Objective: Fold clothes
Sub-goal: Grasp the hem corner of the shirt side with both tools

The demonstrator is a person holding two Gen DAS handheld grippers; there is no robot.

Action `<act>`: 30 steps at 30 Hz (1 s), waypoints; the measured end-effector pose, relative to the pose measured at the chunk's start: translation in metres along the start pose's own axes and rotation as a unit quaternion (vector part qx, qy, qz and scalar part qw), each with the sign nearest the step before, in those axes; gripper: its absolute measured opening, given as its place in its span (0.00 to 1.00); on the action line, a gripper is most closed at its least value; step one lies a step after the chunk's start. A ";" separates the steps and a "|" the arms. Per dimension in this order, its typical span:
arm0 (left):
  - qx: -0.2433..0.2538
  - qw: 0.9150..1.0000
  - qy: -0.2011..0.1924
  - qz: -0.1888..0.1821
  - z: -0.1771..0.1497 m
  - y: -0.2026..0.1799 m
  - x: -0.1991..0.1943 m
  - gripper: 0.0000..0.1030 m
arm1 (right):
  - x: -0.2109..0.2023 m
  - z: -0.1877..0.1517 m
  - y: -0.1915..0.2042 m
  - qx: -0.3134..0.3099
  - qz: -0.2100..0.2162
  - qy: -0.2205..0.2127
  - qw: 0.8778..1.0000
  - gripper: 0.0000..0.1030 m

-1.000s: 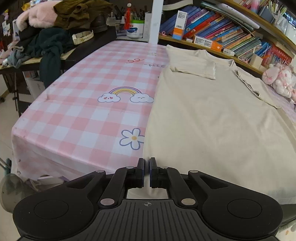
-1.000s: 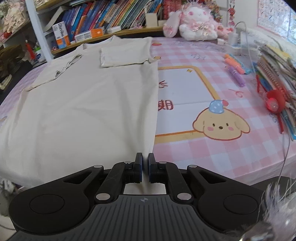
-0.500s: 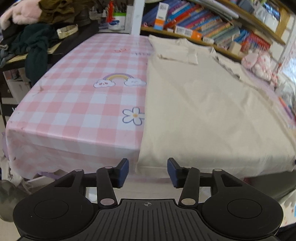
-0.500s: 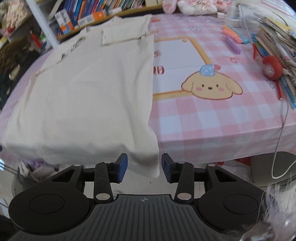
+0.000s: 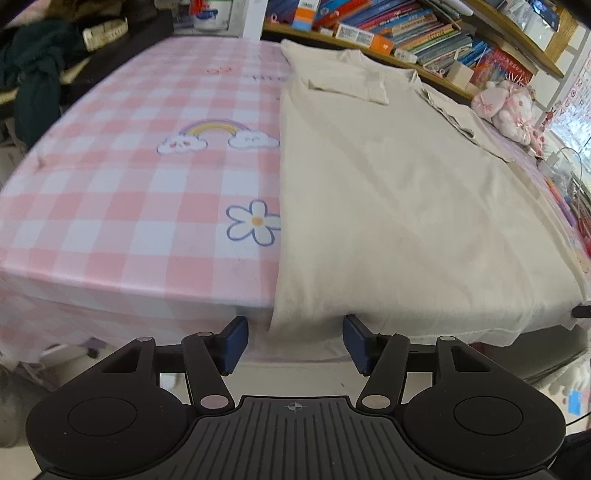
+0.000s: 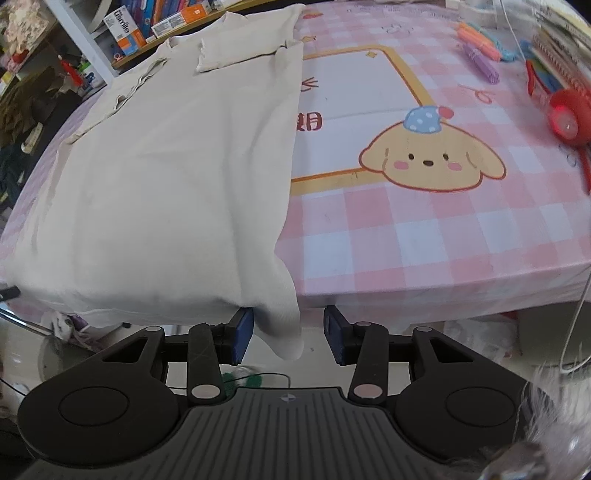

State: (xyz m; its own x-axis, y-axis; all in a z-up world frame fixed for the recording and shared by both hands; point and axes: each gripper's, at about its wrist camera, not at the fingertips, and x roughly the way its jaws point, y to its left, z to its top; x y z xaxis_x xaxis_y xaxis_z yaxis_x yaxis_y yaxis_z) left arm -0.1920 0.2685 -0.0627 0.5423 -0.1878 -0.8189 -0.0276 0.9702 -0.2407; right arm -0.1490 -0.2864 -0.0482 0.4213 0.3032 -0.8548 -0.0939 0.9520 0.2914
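Observation:
A cream shirt lies flat on the pink checked table, sleeves folded in at the far end, hem hanging over the near edge. My left gripper is open, just off the table's near edge, in front of the hem's left corner. In the right wrist view the shirt shows again; its right hem corner droops between the open fingers of my right gripper, which holds nothing.
Bookshelves line the far side. A dark clothes pile sits far left. A pink plush lies far right. Pens, notebooks and a red round object lie at the table's right.
Both grippers were shut at the shirt's hem corners a second ago. They have opened, let go and pulled back off the table edge; the hem now hangs free.

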 end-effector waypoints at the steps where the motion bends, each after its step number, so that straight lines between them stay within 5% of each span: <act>1: -0.005 1.000 0.004 -0.004 0.001 0.002 0.003 0.56 | 0.001 0.001 -0.001 0.004 0.004 0.003 1.000 0.39; 9: -0.030 0.999 0.014 -0.031 0.001 0.010 0.008 0.53 | 0.004 0.006 -0.007 0.025 0.024 0.021 0.999 0.39; 13: -0.038 0.998 0.016 -0.050 0.001 0.013 0.008 0.44 | 0.008 0.008 -0.007 0.023 0.035 0.028 0.999 0.39; 15: -0.038 0.997 0.016 -0.060 0.001 0.013 0.007 0.33 | 0.007 0.009 -0.009 0.019 0.042 0.029 0.999 0.37; 17: -0.038 0.997 0.015 -0.067 0.001 0.010 0.005 0.10 | 0.005 0.009 -0.012 0.020 0.058 0.028 0.998 0.27; 18: -0.036 0.997 0.012 -0.069 0.001 0.008 0.003 0.08 | 0.004 0.009 -0.014 0.021 0.062 0.027 0.998 0.22; 21: -0.035 0.997 0.000 -0.071 0.002 0.004 -0.005 0.06 | -0.004 0.008 -0.015 0.005 0.066 0.022 0.998 0.09; 30: -0.042 0.996 -0.005 -0.084 -0.010 -0.003 -0.028 0.05 | -0.038 0.005 -0.017 -0.029 0.071 0.019 0.997 0.06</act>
State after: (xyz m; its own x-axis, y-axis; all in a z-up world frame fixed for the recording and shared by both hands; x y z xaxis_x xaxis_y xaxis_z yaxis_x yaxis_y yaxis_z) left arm -0.2155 0.2696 -0.0445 0.5538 -0.3439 -0.7583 -0.0062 0.9090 -0.4168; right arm -0.1590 -0.3146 -0.0188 0.3653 0.4353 -0.8229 -0.2034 0.8999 0.3858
